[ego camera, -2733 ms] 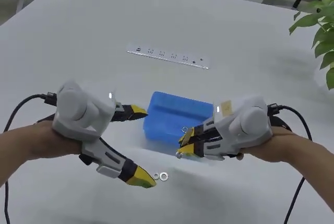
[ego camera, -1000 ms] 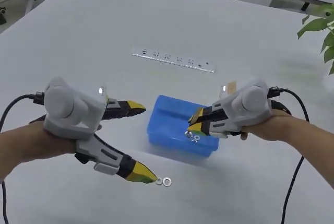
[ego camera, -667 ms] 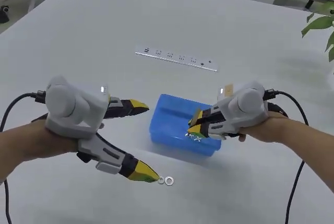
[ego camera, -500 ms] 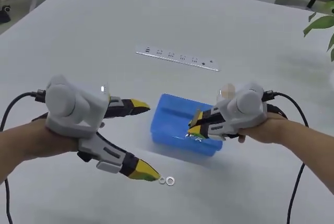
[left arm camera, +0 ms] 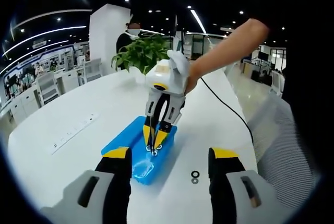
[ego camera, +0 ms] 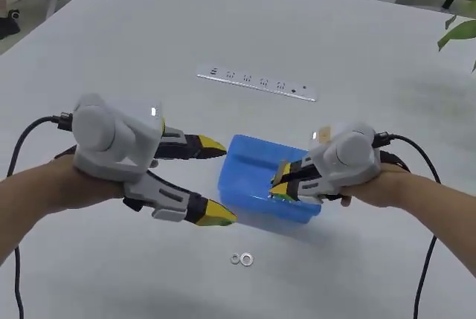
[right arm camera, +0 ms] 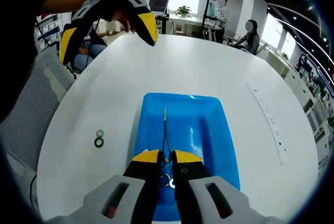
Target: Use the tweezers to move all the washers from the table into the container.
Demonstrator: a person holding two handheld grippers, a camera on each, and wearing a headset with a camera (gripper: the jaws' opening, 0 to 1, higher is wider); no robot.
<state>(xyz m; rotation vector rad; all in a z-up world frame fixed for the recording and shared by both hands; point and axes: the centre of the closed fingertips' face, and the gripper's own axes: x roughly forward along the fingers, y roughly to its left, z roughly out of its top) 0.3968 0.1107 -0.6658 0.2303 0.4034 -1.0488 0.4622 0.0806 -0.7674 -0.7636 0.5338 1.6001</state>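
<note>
The right gripper point(right arm camera: 166, 157) is clamping the tweezers point(right arm camera: 165, 127) over the container point(ego camera: 253, 157). The washers point(ego camera: 241, 259) are lying nearer the wide-open left gripper point(ego camera: 220, 181).

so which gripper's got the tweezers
The right gripper, shut on the tweezers over the blue container; the left gripper hangs open, holding nothing.

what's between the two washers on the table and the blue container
Nothing visible: the two small silver metal washers lie on the white table just before the blue rectangular plastic container, bare tabletop between them.
</note>
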